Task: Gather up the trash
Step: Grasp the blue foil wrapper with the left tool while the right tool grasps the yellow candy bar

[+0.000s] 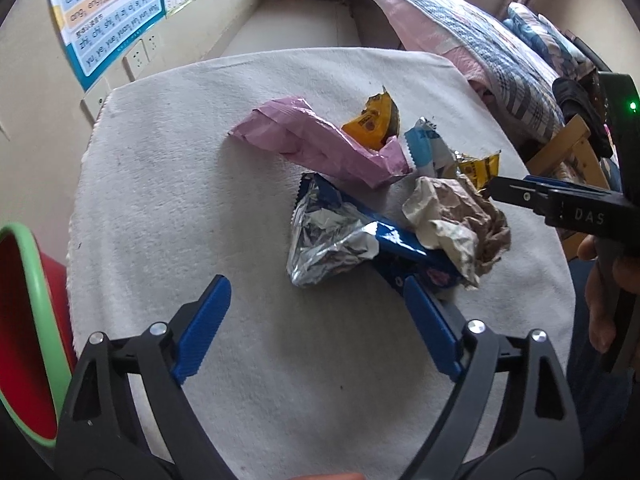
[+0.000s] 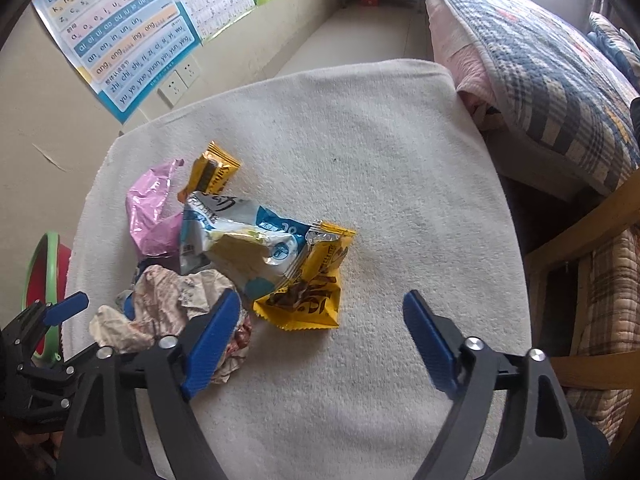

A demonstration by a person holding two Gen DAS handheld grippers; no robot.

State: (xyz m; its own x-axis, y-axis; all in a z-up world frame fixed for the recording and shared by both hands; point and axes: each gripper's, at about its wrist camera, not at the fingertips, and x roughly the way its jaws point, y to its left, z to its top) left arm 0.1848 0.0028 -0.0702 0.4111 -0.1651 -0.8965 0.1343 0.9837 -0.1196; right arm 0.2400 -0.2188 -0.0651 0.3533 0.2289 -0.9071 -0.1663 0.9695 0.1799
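A pile of trash lies on a white towel-covered table [image 1: 200, 184]: a pink wrapper [image 1: 316, 140], a blue and silver foil wrapper [image 1: 340, 236], crumpled brown paper [image 1: 460, 220], a white and blue packet [image 2: 240, 236] and yellow wrappers [image 2: 308, 288]. My left gripper [image 1: 316, 304] is open and empty, just short of the foil wrapper. My right gripper [image 2: 324, 320] is open and empty, its fingers [image 2: 212, 336] beside the crumpled paper [image 2: 172, 304] and the near yellow wrapper. A red bin with a green rim [image 1: 24, 320] stands at the table's left edge.
A wall with posters [image 2: 120, 32] and sockets runs along the left. A bed with a plaid quilt [image 2: 540, 64] and a wooden frame [image 2: 580, 240] stand on the right. The bin also shows in the right wrist view [image 2: 44, 272].
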